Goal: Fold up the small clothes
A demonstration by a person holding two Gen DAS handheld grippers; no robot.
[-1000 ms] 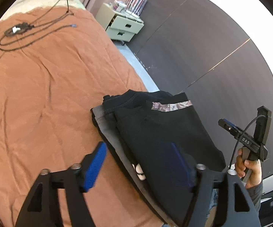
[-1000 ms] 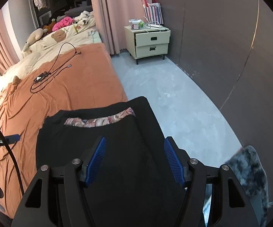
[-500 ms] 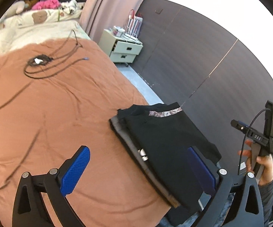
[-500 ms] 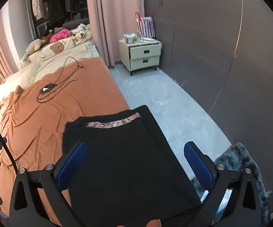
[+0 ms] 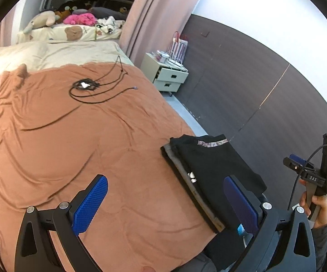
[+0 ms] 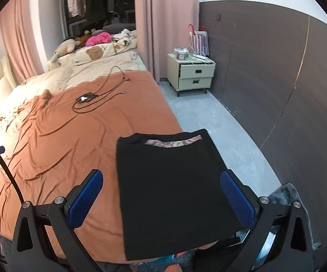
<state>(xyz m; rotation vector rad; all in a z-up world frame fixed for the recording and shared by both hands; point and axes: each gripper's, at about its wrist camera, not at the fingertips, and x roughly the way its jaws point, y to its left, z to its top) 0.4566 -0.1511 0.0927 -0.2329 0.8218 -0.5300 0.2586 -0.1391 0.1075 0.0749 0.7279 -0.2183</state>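
Folded black garment [image 6: 172, 190] lay lengthwise ahead of your right gripper [image 6: 161, 198], patterned waistband far end. Both grippers, left [image 5: 165, 201] included, angled down, jaws just opened wide, empty.

— What was altered on the left side?

— The left gripper with blue ribbed pads [image 5: 165, 200] was opened wide; a second earlier its jaws had been set about the edge of the folded black garment with a patterned neckband [image 5: 211, 165]. It was drawn back and raised, so that the garment was left apart from it, on the stack at the bed's corner.

— And on the right?

— The right gripper with blue ribbed pads [image 6: 161, 196] was likewise spread to its widest and pulled back from the garment, with nothing held between its jaws.
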